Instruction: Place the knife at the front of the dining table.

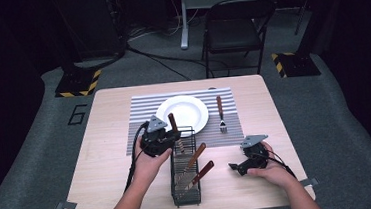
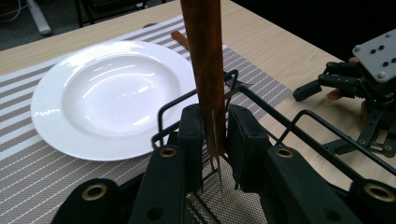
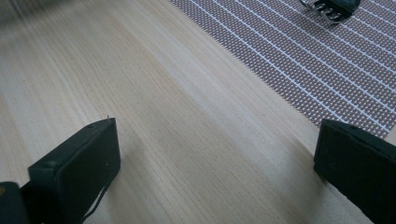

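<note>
A single dark digit "6" (image 1: 76,114) is marked on the grey floor (image 1: 37,161), just beside the table's (image 1: 108,103) far left corner.

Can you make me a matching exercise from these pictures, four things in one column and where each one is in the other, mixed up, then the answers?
Things:
1. white plate
2. fork
3. left tongs
4. right tongs

Places or states:
A. open over bare table wood
B. on the striped mat, right of the plate
C. shut on a wooden-handled utensil above the wire basket
D. in the middle of the striped mat

Pairs: 1-D, 2-B, 3-C, 4-A
</note>
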{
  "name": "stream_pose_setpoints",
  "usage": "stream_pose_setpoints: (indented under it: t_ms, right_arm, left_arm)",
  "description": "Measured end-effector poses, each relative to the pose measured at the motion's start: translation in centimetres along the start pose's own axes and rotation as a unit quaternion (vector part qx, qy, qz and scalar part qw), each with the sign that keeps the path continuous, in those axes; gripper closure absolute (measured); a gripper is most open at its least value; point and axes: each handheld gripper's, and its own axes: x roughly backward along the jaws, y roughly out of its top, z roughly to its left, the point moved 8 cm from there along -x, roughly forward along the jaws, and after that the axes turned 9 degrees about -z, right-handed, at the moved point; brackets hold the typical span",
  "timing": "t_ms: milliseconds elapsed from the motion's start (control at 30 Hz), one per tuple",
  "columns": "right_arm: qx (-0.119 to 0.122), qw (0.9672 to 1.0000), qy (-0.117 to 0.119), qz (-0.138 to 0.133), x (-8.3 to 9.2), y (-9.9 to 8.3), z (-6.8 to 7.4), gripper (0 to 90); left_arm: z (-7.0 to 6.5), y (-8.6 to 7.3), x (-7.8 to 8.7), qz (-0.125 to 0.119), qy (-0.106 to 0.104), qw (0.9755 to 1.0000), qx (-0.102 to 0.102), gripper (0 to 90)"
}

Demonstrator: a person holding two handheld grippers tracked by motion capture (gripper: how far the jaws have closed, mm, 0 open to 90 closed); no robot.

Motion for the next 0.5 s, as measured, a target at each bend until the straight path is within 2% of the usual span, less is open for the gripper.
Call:
stream_pose_setpoints:
  t_ms: [100,300,500]
  right_arm:
    - [-0.001,1.0,0.0,0.0,0.0,0.01,0.03,0.0]
    - [0.0,1.0,0.0,0.0,0.0,0.0,0.01,0.0]
    - [-0.001,1.0,0.0,0.0,0.0,0.01,0.03,0.0]
  left_arm:
    - [-0.37,-0.27,-0.5,0.004,-0.002,1.0,-0.003,76.8]
    - [-0.84,-0.27,-0.92,-0.008,-0.015,0.9998,0.005,78.9]
    - [-0.93,-0.24,-1.0,-0.008,-0.014,0.9999,0.002,80.1]
